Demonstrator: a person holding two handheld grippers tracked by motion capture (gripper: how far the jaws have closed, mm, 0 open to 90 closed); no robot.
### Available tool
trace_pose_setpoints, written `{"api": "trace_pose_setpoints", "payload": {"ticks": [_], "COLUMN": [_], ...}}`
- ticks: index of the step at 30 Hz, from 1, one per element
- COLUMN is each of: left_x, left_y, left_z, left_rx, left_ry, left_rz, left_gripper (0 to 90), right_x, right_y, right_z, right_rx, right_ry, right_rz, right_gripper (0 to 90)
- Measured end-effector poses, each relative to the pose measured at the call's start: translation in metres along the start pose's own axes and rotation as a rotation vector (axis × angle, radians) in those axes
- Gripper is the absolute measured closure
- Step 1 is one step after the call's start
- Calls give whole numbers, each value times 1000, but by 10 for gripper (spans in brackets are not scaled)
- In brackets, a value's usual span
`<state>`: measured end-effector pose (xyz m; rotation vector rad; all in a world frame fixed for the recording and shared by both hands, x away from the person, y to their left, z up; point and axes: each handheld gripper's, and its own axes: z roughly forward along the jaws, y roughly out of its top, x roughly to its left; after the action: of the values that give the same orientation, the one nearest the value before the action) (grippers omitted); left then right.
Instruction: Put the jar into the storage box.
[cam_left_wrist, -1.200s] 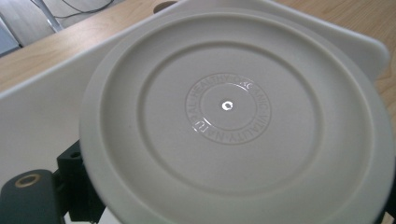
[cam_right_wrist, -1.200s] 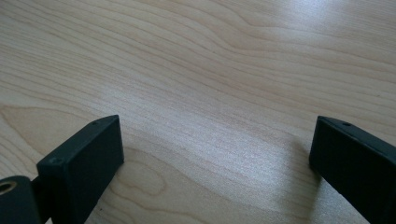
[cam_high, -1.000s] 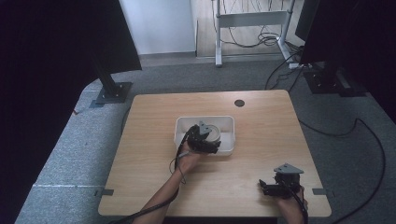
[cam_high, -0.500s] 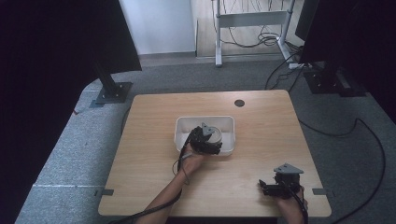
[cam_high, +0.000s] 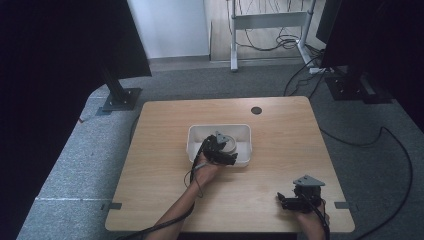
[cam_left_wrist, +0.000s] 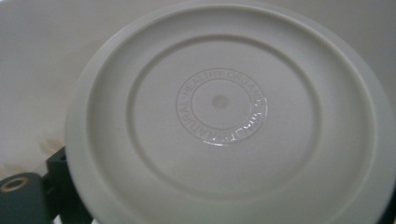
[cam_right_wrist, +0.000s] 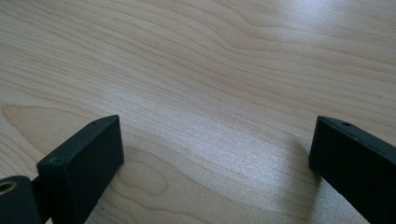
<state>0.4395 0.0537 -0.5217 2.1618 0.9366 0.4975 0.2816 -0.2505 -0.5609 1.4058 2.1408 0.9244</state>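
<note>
Left tool (cam_high: 231, 156) over white bin (cam_high: 196, 135), grip unclear, embossed lid (cam_left_wrist: 224, 116) close-up, right tool (cam_right_wrist: 219, 154) wide open, empty.

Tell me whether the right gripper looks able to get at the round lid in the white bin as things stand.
Probably not directly: the left gripper already sits over the round lid in the white bin, while the right gripper rests apart.

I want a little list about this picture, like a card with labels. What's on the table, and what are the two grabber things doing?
table: light wooden table, bare wood grain under the right gripper
container: white rectangular plastic tub near the table's middle
inside it: round pale grey-white plastic lid with raised rings and embossed lettering
left gripper: left gripper at the tub's near edge, close over the lid; grip unclear
right gripper: right gripper near the table's front right corner, jaws wide apart, holding nothing
</note>
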Motion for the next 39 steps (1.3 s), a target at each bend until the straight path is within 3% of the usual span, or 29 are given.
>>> {"api": "trace_pose_setpoints", "payload": {"ticks": [12, 20, 39], "left_x": [-1, 2, 6], "left_y": [2, 1, -3], "left_z": [-9, -16, -45], "left_rx": [-28, -19, -60], "left_ry": [-3, -26, -53], "left_rz": [4, 4, 19], "left_gripper": [31, 31, 34], "right_x": [0, 0, 0], "right_y": [0, 0, 0], "right_z": [0, 0, 0], "right_rx": [0, 0, 0], "right_ry": [0, 0, 0], "right_rz": [0, 0, 0], "right_gripper": [27, 27, 27]}}
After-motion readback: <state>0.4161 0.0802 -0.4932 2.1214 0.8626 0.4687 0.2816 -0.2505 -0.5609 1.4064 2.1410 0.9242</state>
